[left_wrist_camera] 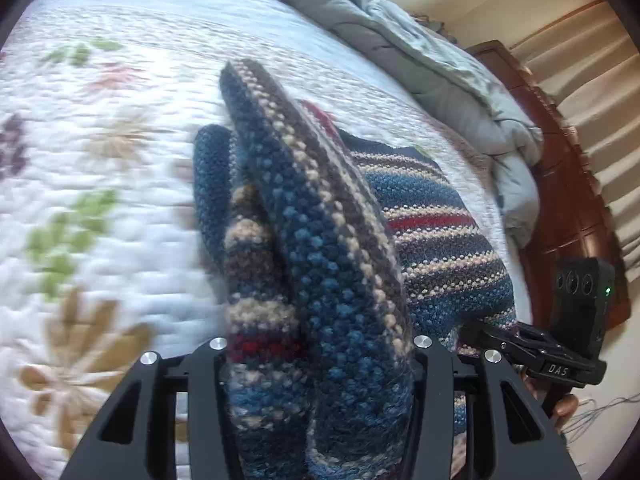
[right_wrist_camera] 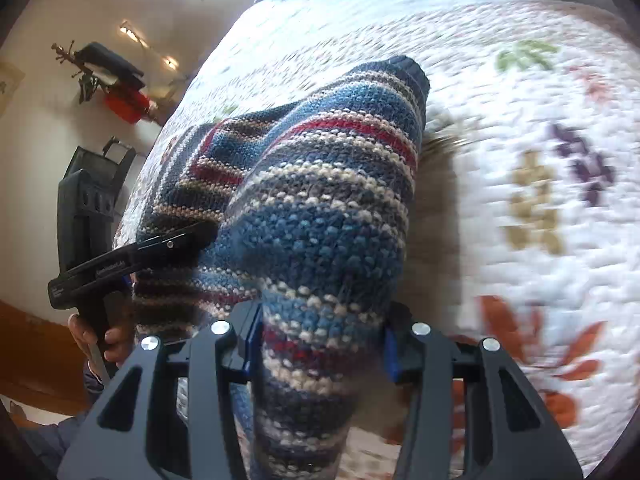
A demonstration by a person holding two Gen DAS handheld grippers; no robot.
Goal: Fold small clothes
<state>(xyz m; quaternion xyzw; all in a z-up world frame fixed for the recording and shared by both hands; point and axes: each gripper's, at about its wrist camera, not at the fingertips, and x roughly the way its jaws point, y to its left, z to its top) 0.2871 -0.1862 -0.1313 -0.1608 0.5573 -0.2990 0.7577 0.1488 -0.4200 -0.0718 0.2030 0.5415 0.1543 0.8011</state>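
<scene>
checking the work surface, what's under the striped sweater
A floral quilt on a bed lies beneath the striped sweater. The left gripper and right gripper hold parts lifted; what the sweater covers is hidden.

"das" in white on right tongs (left_wrist_camera: 472, 330) body; other lettering too blurred.

Open quilt (left_wrist_camera: 100, 160) leftward; grey comforter (left_wrist_camera: 440, 72) blocks beyond.
</scene>
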